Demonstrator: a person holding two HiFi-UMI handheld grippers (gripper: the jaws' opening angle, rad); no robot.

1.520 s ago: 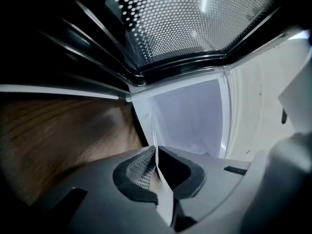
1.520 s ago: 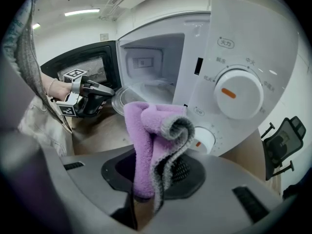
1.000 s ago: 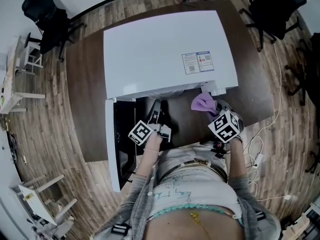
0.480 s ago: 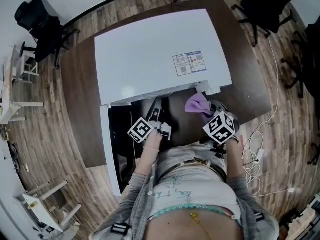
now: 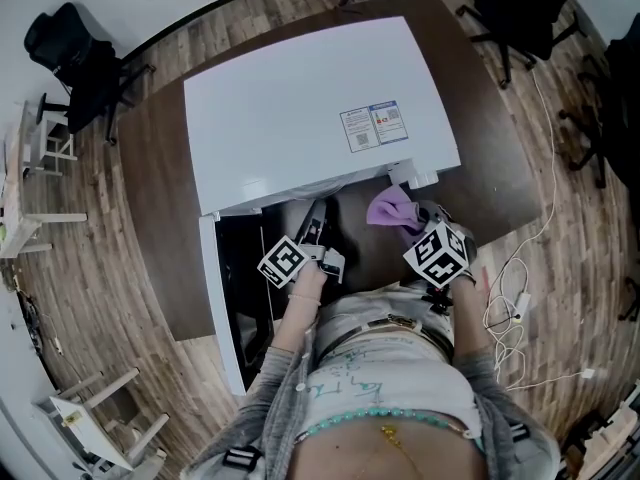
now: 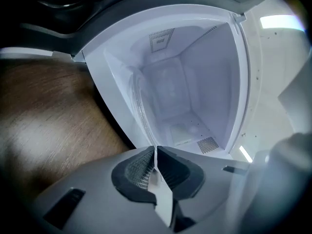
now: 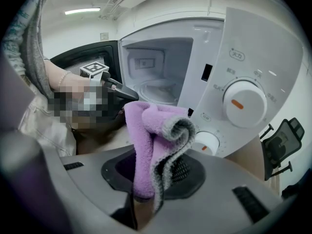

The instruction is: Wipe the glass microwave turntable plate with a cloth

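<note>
- Microwave (image 5: 310,108): white, on the dark brown desk (image 5: 160,168). Its dark door (image 5: 225,298) is swung wide open on my left.
- Glass turntable plate (image 7: 156,91): inside the cavity, flat on its floor. It is clear and colourless, and the white floor shows through it. Only faint curved lines near the rim and a soft sheen give it away. In the left gripper view, which is tilted, it shows as pale arcs (image 6: 139,101) along the left side of the cavity.
- Left gripper (image 6: 156,151): level, nose at the cavity mouth (image 5: 318,211). The jaws are pressed together, with only a thin pale sliver between the pads. The plate's near rim runs down to the jaw tips. I cannot tell whether the rim is nipped between them.
- Right gripper (image 7: 151,179): just outside the oven, in front of the control panel with its two white dials (image 7: 241,101); seen from above at (image 5: 408,220). The jaws are pinching the cloth (image 7: 146,130).
- Cloth: lilac fleece with a grey stitched edge, folded over on itself and standing up out of the jaws. It is clear of the plate, a purple bunch (image 5: 392,208) by the oven's front right corner.
</note>
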